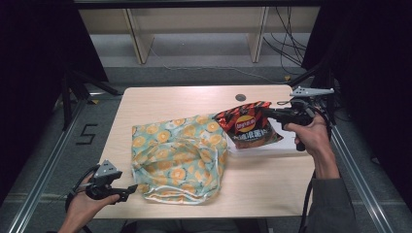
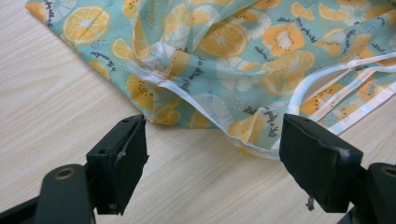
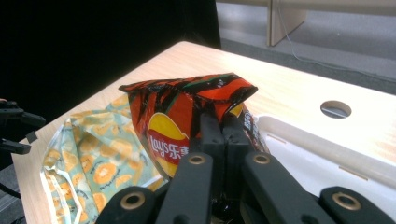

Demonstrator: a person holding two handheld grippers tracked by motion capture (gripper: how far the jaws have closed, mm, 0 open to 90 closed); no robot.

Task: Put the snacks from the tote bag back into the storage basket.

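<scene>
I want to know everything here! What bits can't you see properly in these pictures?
- White tray: high view, partly covered by the chip bag.
- Inside the fruit-print bag: hidden by its folded cloth.
- Chip bag's lower half: right gripper view, behind the right gripper.
- Bag's far side: left gripper view, cut off by the edge.

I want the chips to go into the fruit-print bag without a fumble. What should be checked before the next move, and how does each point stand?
1. Right gripper shut on the chip bag: ok, jaws pinch its edge.
2. Chip bag lifted off the white tray: cannot tell; its lower end hangs at the tray.
3. Left gripper holding the cloth bag: not ok, jaws stand open with the hem just ahead of them.
4. Cloth bag mouth held open: not ok, it lies flat and crumpled on the table.
5. Path from chip bag to cloth bag free: ok, they lie side by side.
</scene>
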